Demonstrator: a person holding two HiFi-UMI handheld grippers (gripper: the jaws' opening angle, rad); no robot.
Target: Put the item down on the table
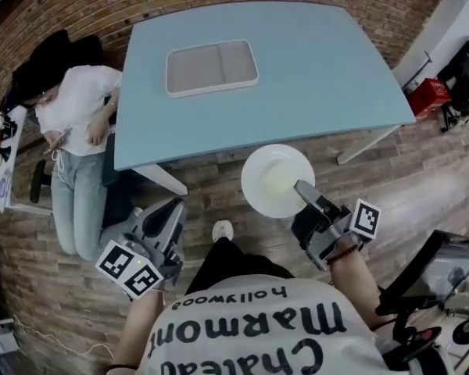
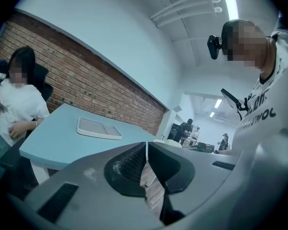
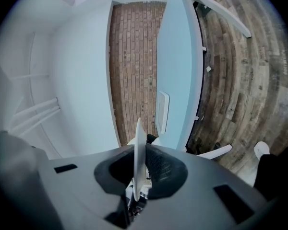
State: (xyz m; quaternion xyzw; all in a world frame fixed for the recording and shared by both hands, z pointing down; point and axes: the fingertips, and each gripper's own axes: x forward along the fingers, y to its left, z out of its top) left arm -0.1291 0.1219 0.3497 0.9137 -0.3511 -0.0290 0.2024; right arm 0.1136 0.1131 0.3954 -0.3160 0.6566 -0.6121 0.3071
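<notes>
The white round plate [image 1: 275, 180] is off the table, held in the air over the plank floor [image 1: 219, 190] just in front of the near edge of the light blue table [image 1: 320, 76]. The right gripper [image 1: 306, 195] is clamped on the plate's near rim. In the right gripper view the plate [image 3: 138, 152] shows edge-on as a thin white line pinched between the 2 ribbed pads of the right gripper [image 3: 140, 169]. Beyond it lie the table [image 3: 177, 71] and a white tray [image 3: 162, 111]. That tray [image 1: 211, 67], rectangular with 2 compartments, lies on the far half of the table, well apart from the plate. The left gripper [image 1: 166, 219] hangs lower left, over the floor. In its own view the jaws of the left gripper [image 2: 147, 150] are pressed together with nothing between them. The tray [image 2: 99, 128] is seen past them on the table [image 2: 53, 138], with a brick wall [image 2: 86, 87] behind. A person in a white top [image 1: 78, 116] sits at the table's left end.
</notes>
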